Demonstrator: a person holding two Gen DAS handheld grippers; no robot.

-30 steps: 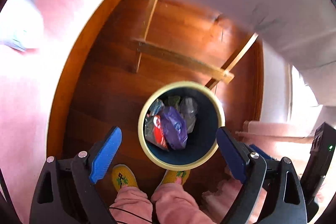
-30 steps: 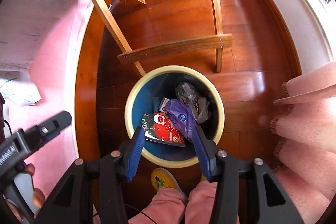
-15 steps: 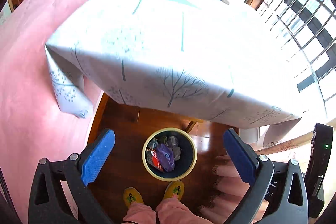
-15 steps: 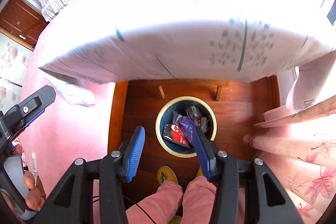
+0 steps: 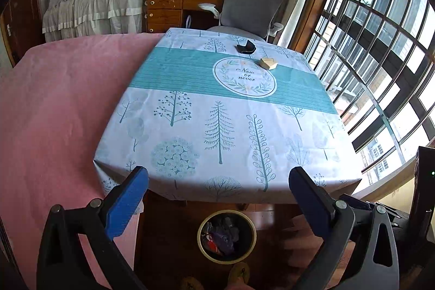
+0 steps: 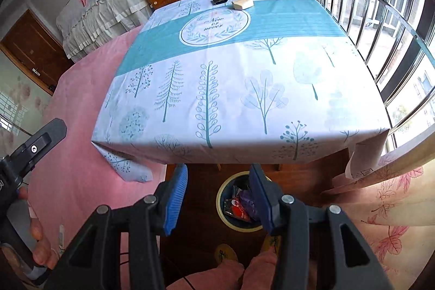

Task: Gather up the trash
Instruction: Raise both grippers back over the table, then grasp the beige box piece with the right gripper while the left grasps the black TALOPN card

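Note:
A dark blue bin with a yellow rim [image 5: 199, 235] stands on the wooden floor under the table's near edge, and red and purple wrappers [image 5: 221, 238] lie inside it. My left gripper [image 5: 217, 173] hangs high above the bin, wide open and empty. In the right wrist view the same bin [image 6: 219, 199] shows between the fingers, with the red wrapper [image 6: 238, 208] in it. My right gripper [image 6: 218, 175] is half open with nothing between its pads. A black object [image 5: 246, 48] and a tan object [image 5: 267, 63] lie far back on the tablecloth.
The table [image 5: 217, 99] carries a white and teal tree-print cloth. A pink bed cover [image 5: 54, 113] lies to its left and barred windows [image 5: 380, 45] to the right. A grey chair [image 5: 250, 4] stands behind. The person's feet in yellow slippers [image 6: 225, 253] are near the bin.
Both grippers have risen from just over the bin to above table height, so the tabletop and room have come into view. The left jaws have spread slightly wider.

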